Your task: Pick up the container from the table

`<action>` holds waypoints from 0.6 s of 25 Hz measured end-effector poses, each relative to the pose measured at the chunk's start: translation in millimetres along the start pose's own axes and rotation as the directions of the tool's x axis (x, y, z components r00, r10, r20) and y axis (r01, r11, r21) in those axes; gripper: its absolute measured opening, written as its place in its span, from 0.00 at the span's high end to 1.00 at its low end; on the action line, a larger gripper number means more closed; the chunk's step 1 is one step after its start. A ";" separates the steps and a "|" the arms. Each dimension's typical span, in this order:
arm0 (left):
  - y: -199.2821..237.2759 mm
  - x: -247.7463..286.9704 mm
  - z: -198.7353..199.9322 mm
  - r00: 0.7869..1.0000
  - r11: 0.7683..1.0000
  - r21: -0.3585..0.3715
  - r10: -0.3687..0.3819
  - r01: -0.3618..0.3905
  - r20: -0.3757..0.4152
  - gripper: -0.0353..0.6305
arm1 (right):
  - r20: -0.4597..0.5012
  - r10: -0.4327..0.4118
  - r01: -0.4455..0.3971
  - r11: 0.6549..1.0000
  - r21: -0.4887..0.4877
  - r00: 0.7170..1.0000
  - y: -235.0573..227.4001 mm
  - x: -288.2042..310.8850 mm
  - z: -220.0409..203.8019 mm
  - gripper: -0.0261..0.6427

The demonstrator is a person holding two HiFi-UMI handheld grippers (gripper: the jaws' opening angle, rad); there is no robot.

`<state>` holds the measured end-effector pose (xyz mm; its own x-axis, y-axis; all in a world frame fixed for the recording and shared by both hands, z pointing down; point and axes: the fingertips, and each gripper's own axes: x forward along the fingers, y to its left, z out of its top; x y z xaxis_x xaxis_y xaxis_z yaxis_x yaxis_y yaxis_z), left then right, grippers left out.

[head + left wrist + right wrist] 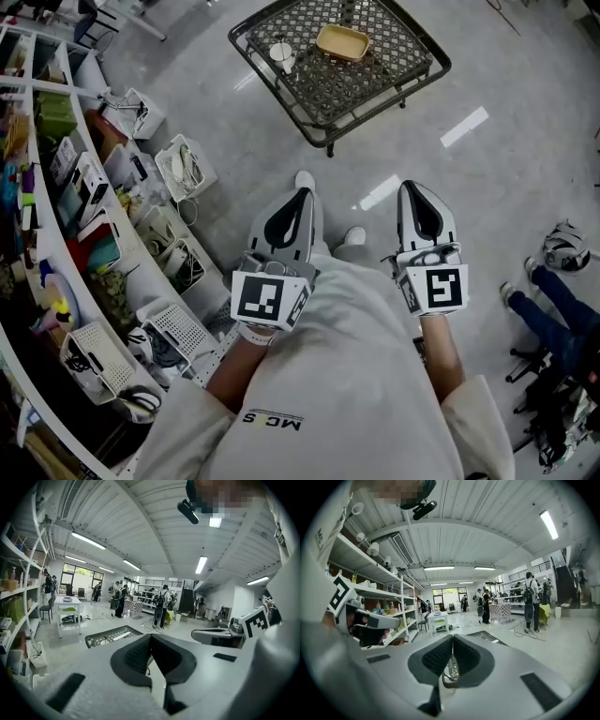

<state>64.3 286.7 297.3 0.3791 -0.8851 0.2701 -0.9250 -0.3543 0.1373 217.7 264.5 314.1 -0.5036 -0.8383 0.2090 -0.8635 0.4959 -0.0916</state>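
Floor (pixel 506 75): grey, glossy.
Table (pixel 361 89): metal mesh, ahead of me.
Container (pixel 342 42): yellow, near table's far edge, beside white cup (pixel 282 54).
My left gripper (pixel 300 193): jaws together, empty.
My right gripper (pixel 413 186): jaws together, empty.

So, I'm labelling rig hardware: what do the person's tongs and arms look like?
Both the left tongs and right tongs have pale grey shells with black ribbed pads. Each carries a cube of black-and-white square markers. The person wears a cream top, sleeves pushed up.
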 end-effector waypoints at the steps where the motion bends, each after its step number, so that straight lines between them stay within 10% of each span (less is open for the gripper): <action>1: 6.8 7.8 4.5 1.000 1.000 0.002 -0.006 0.006 0.005 0.91 | -0.004 -0.002 0.002 1.000 -0.005 1.000 -1.6 9.5 1.5 0.93; 15: 168.3 134.1 73.6 0.995 0.995 -0.051 -0.089 0.091 0.034 0.91 | -0.054 -0.131 0.132 0.991 0.018 0.990 1.2 198.3 43.9 0.93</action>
<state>-42.4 86.1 286.5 0.4588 -0.8598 0.2241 -0.8843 -0.4171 0.2098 115.7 88.9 312.7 -0.3840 -0.8827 0.2711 -0.9228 0.3766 -0.0808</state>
